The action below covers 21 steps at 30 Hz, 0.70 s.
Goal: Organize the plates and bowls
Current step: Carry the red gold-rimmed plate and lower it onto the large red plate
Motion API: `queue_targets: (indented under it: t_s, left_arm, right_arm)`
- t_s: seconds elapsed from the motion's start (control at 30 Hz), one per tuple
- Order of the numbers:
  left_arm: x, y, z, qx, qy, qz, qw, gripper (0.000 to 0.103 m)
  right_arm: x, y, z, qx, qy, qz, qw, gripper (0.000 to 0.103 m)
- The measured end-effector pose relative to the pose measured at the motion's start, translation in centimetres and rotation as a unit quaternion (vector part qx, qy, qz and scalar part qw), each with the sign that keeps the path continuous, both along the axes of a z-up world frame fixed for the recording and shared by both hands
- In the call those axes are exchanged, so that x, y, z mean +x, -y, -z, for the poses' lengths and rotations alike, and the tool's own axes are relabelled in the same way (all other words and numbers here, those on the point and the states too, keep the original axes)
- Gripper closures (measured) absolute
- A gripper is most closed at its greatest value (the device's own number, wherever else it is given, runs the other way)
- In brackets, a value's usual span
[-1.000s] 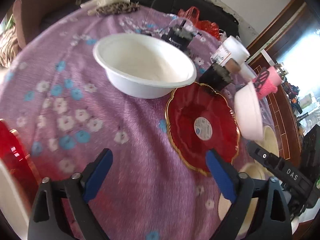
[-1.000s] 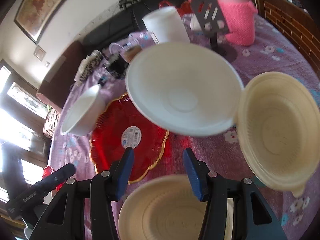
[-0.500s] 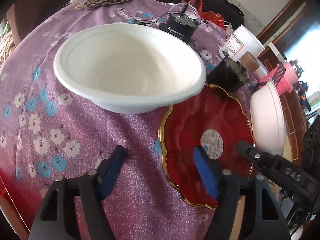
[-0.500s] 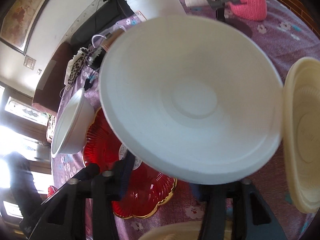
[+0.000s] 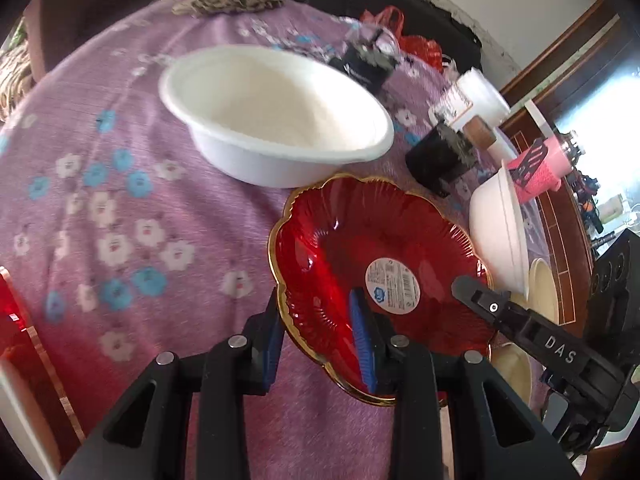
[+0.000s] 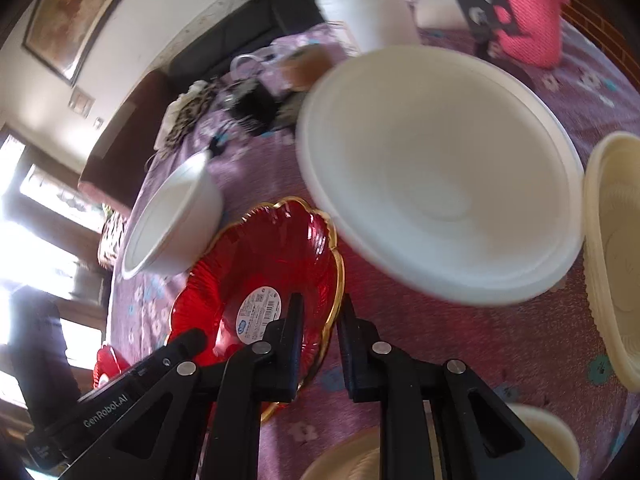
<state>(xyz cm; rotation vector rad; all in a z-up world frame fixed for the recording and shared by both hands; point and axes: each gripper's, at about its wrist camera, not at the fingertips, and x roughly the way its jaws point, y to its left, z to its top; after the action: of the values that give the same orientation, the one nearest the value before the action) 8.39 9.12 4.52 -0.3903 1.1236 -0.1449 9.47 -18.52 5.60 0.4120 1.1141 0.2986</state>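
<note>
Both grippers are working at the red plate [image 5: 380, 264] with the gilt scalloped edge, which is lying on the purple flowered tablecloth [image 5: 120, 200]. The left gripper [image 5: 318, 336] is straddling the plate's near rim, one blue pad outside the edge and the other over the red surface; its jaws have just been closing and now stand narrow, though whether the pads are actually pressing the rim cannot be told. The right gripper [image 6: 318, 320] has just been closing too, and its fingers are standing almost together about the plate's [image 6: 272, 272] gilt edge on the opposite side, seemingly pinching it. Just beyond the plate a white bowl [image 5: 276, 116] is sitting upright on the cloth, touching or nearly touching the plate's far rim. A second, wider white bowl [image 6: 440, 172] is lying to the right of the plate, with a cream bowl [image 6: 612, 256] just beside it. Farther back a pink knitted cover [image 6: 528, 12] and a white container [image 6: 368, 12] are standing.
</note>
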Motion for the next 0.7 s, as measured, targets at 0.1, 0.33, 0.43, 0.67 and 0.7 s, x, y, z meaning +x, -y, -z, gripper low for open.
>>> queue_targets:
  t_s: [0.1, 0.33, 0.43, 0.67, 0.7]
  left_arm:
    - [-1.0, -1.1, -0.8, -0.004, 0.017, -0.009, 0.9998, 0.073]
    - [-5.1, -3.6, -3.6, -0.015, 0.07, -0.028, 0.997, 0.073]
    - [-6.8, -4.7, -4.8, -0.011, 0.093, -0.037, 0.9949, 0.072]
    - [-11.1, -8.5, -6.2, -0.014, 0.124, -0.071, 0.9896, 0.072]
    - [-11.8, -9.3, -6.3, -0.016, 0.126, -0.079, 0.9888, 0.072]
  right_arm:
    - [-1.0, -0.9, -0.7, 0.005, 0.011, -0.015, 1.0, 0.085]
    - [-4.2, -3.2, -3.0, 0.008, 0.043, -0.039, 0.998, 0.085]
    - [-5.6, -4.5, -4.3, 0.005, 0.06, -0.05, 0.997, 0.085]
    - [-9.1, -7.8, -6.0, 0.017, 0.079, -0.081, 0.993, 0.085]
    - [-9.4, -8.5, -6.2, 0.018, 0.081, -0.087, 0.993, 0.085]
